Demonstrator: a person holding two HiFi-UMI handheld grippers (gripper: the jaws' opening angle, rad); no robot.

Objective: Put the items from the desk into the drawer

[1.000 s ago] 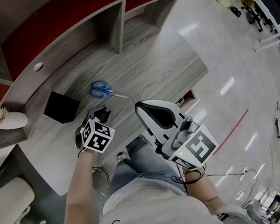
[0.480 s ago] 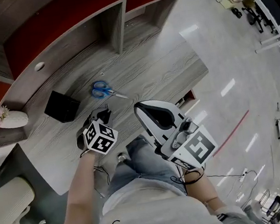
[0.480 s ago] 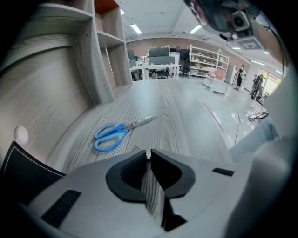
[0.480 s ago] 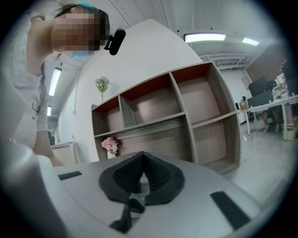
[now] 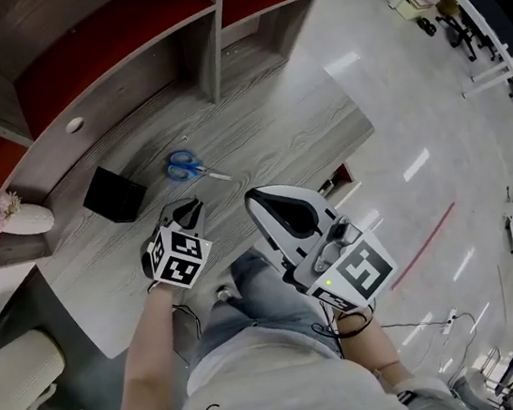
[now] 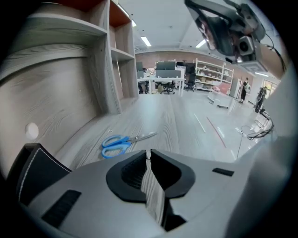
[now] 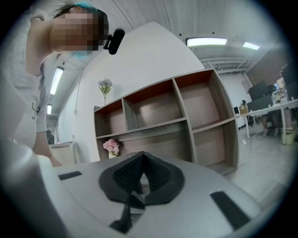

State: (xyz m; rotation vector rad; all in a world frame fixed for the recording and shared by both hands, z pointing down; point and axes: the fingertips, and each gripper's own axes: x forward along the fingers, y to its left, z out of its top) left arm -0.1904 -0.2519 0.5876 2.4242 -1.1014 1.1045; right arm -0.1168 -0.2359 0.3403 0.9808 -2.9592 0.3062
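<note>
Blue-handled scissors (image 5: 187, 167) lie on the grey wood desk (image 5: 274, 130), blades pointing right. They also show in the left gripper view as the scissors (image 6: 122, 142), just beyond the jaws. A black box (image 5: 115, 194) sits to their left, seen as the black box (image 6: 35, 167) at the frame's left edge. My left gripper (image 5: 188, 211) hovers just short of the scissors, shut and empty (image 6: 149, 155). My right gripper (image 5: 256, 199) is held off the desk's near edge, shut with nothing in it (image 7: 142, 160), and it faces the shelves.
A shelf unit with red-backed compartments (image 5: 110, 40) rises behind the desk. A white vase of pink flowers (image 5: 12, 219) stands at the far left, visible as the flowers (image 7: 111, 146). A red-lined opening (image 5: 343, 178) shows under the desk's right end. Open floor (image 5: 416, 129) lies to the right.
The left gripper has wobbled slightly in place near the scissors. The right gripper and the desk items have not moved.
</note>
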